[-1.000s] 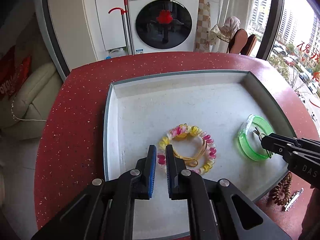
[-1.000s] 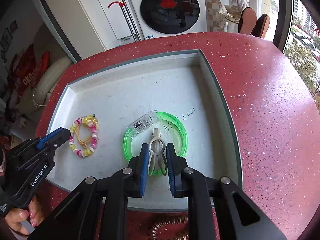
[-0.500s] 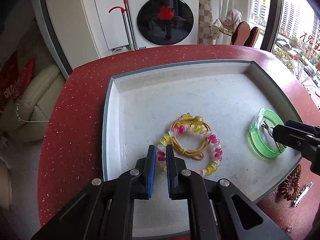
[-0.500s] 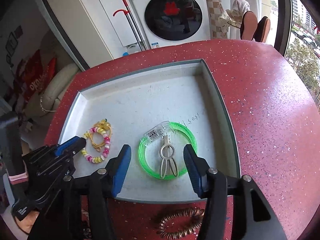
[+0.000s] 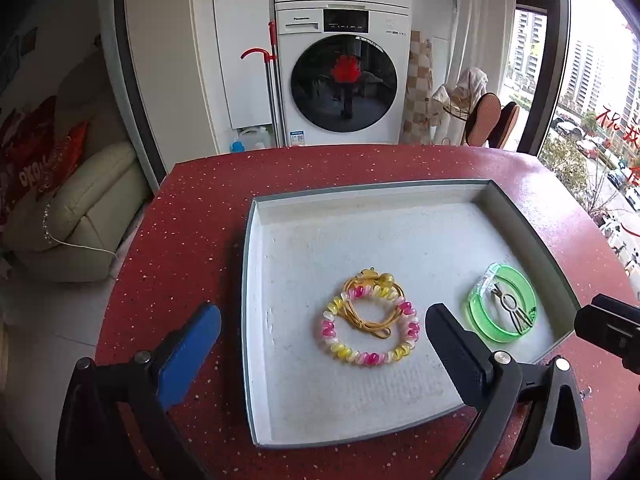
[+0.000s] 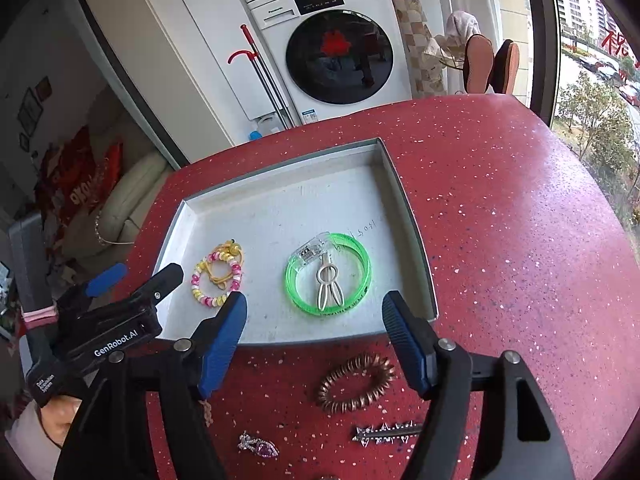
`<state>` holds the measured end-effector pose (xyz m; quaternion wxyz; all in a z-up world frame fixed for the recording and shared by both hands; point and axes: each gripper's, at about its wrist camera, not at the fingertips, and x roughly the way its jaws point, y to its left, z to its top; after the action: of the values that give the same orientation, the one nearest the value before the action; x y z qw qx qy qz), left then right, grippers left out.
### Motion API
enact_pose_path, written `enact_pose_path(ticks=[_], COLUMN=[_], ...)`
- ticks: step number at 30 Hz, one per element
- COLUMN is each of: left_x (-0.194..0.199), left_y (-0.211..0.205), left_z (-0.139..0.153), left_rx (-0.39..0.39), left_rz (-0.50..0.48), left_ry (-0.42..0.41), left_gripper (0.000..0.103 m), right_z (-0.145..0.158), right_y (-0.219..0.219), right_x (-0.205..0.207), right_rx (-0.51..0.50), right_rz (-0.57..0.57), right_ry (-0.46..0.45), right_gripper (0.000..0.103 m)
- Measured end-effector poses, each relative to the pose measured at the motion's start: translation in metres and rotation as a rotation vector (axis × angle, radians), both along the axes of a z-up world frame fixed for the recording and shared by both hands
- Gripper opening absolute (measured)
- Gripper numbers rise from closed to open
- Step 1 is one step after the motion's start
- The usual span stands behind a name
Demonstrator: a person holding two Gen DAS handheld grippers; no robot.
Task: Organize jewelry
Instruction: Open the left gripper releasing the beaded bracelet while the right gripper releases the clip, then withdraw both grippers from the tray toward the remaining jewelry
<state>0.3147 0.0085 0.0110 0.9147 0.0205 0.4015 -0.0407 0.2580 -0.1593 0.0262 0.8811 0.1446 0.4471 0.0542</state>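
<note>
Red counter (image 6: 500,220): it is speckled, and a flat grey tray (image 6: 404,200) sits on it.
In the tray, left: a bead bracelet (image 5: 370,330) of pink, yellow and white beads lies flat, with a yellow cord (image 5: 368,318) looped inside it.
In the tray, right: a green bangle (image 6: 328,272) lies flat, and a pale clip (image 6: 329,284) rests inside its ring.
Not in the tray: a coppery coil hair tie (image 6: 356,382), a long sparkly hair clip (image 6: 386,432) and a small purple charm (image 6: 260,448) lie on the counter, close to the tray's near edge.
Left gripper (image 5: 322,344): its jaws are opening and stand wide apart. Nothing is held. The bead bracelet lies on the tray below the gap.
Right gripper (image 6: 314,336): its jaws are opening too, fairly wide. Nothing is held. It hangs over the tray's near edge, with the green bangle just ahead.
Step now: I think both grippers are letting go of things put in the tray.
Next move: I think one gripper needs to reach for a thing on the counter. The coil hair tie lies right under the right gripper. It is soft and springy, so the gripper should pinch one side of the ring, lift it over the rim and set it on a bare spot.
</note>
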Motion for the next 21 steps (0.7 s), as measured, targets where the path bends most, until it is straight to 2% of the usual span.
enact_pose_path(ticks=[7, 14, 21], left_x=[-0.029, -0.067, -0.112], left_y=[0.014, 0.031, 0.029], left_z=[0.009, -0.004, -0.012], left_rx=[-0.012, -0.045, -0.076], left_rz=[-0.007, -0.020, -0.060], left_ry=[-0.006, 0.036, 0.025], left_gripper=[0.103, 0.103, 0.103], right_z=[-0.003, -0.016, -0.031], right_y=[0.005, 0.008, 0.007], right_x=[-0.034, -0.067, -0.102], right_rx=[-0.011, -0.019, -0.082], right_rz=[0.016, 0.004, -0.016], right_ry=[0.019, 0.055, 0.090], right_gripper=[0.081, 0.081, 0.081])
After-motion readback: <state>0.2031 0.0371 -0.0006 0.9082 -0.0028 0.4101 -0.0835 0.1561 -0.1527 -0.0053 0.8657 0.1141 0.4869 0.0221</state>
